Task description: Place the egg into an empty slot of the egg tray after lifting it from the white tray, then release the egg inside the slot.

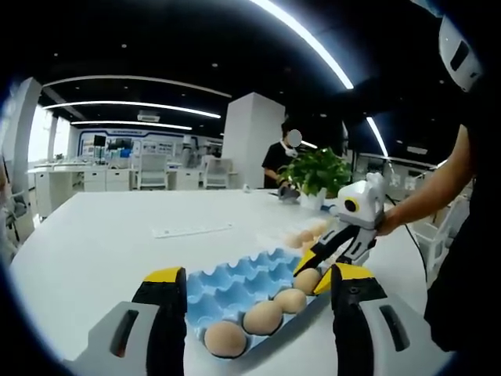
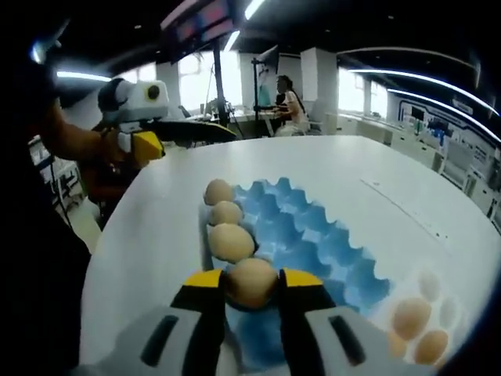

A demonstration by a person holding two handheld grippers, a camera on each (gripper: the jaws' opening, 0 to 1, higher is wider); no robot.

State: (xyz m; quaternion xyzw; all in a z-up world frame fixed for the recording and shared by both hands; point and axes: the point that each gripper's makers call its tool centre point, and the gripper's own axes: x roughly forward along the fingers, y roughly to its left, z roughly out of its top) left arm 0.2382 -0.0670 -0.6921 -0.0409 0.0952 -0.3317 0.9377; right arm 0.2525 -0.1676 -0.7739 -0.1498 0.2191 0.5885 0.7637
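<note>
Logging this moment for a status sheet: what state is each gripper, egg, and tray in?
Right gripper: shut on held egg, over the blue egg tray.
Left gripper: open, nothing between its jaws.
Blue egg tray: one edge row holds three seated eggs, other slots empty.
White tray: some eggs left.

So the egg [image 2: 250, 283] is a plain tan-brown one, sitting between the yellow-tipped jaws of the right gripper [image 2: 252, 291] at the near end of the blue egg tray [image 2: 313, 235], over the last slot in the row. Three more brown eggs [image 2: 229, 241] fill that same row, running off toward 11 o'clock. The tray is moulded blue with peaked dividers, most slots empty. The white tray [image 2: 438, 313] sits at 4 o'clock, just beside the blue one, holding a few eggs
</note>
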